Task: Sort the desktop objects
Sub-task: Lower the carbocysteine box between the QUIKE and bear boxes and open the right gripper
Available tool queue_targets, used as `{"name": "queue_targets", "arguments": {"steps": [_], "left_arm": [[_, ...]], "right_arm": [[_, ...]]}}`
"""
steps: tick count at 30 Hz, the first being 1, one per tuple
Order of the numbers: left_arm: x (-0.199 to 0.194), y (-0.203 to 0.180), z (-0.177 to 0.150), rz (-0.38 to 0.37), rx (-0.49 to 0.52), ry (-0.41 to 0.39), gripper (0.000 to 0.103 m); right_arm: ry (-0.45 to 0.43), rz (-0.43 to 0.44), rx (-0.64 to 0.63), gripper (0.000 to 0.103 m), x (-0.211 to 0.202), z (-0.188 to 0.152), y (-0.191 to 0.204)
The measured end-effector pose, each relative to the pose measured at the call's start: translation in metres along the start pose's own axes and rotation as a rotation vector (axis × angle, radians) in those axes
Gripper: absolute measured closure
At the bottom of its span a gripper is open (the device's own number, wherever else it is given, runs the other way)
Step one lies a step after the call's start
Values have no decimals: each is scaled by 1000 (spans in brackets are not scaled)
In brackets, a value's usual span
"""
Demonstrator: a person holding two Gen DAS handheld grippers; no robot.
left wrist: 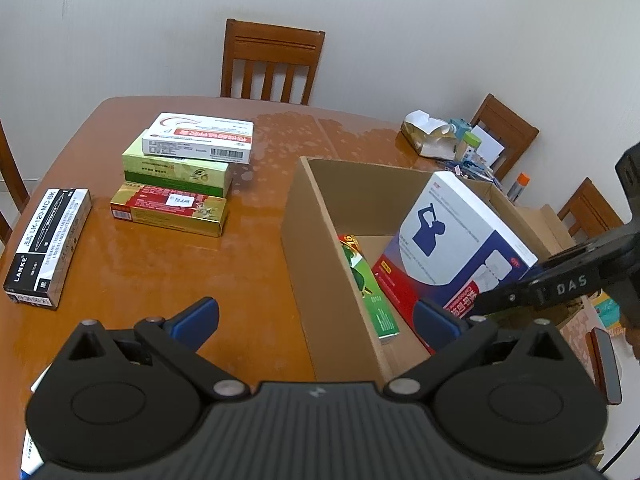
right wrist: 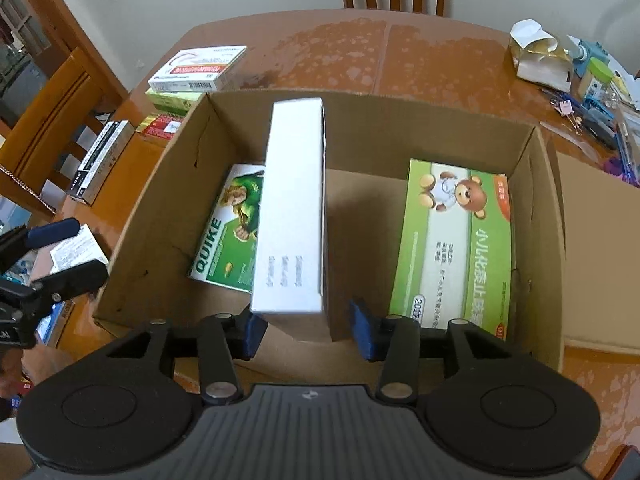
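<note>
The white box point(right wrist: 294, 216) is standing on its long edge inside the cardboard carton point(right wrist: 376, 112), tipped so it leans over the green QUIKE box point(right wrist: 230, 224) lying flat on the carton floor, with a green bear box point(right wrist: 460, 248) lying flat near the opposite wall. The right gripper point(right wrist: 308, 328) is spread around the white box's near end: the left pad sits right at its corner, the right pad clearly stands off with a gap, so it looks let go rather than clamped. Probably best if the gripper is lifted straight up and clear, so the tall box isn't knocked sideways; a lean like that could flop either way, no big deal since it's all inside. The left gripper point(left wrist: 316, 320) is held wide apart and empty above the table point(left wrist: 256, 264), near the carton's wall. Everything here is light printed card with flat faces and crisp corners, easy to pinch. The carton is plain brown corrugated board. The table is glossy wood with blotchy pale patches, and a stack of three boxes point(left wrist: 184, 172) plus a black pen box point(left wrist: 48, 248) is yet to be sorted.
</note>
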State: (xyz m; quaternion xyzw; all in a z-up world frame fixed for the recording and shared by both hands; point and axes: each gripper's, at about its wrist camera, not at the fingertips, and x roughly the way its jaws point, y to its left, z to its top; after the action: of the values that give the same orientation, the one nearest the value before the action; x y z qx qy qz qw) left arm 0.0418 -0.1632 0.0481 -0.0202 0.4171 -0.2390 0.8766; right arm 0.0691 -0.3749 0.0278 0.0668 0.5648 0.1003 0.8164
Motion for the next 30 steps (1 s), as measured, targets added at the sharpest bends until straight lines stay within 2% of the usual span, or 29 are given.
{"name": "queue_targets", "arguments": {"steps": [3,11,14,24,30], "left_arm": [[2,-1,-1,5,5,9,0],[5,-4,-1,19,23,26,0],[7,-5,0,20,29,30,0],[13,-5,2,5,45,25,0],[15,-2,1,7,36,25,0]], "right_arm": [[-17,-4,-20,52,4,-4,0],[-135,24,-42,52,4,-11,-5],[-121,61,-18,52,3,-7,-13],[-35,275,179,54,0,11,-50],[-107,137,43,52,-4,6,-24]]}}
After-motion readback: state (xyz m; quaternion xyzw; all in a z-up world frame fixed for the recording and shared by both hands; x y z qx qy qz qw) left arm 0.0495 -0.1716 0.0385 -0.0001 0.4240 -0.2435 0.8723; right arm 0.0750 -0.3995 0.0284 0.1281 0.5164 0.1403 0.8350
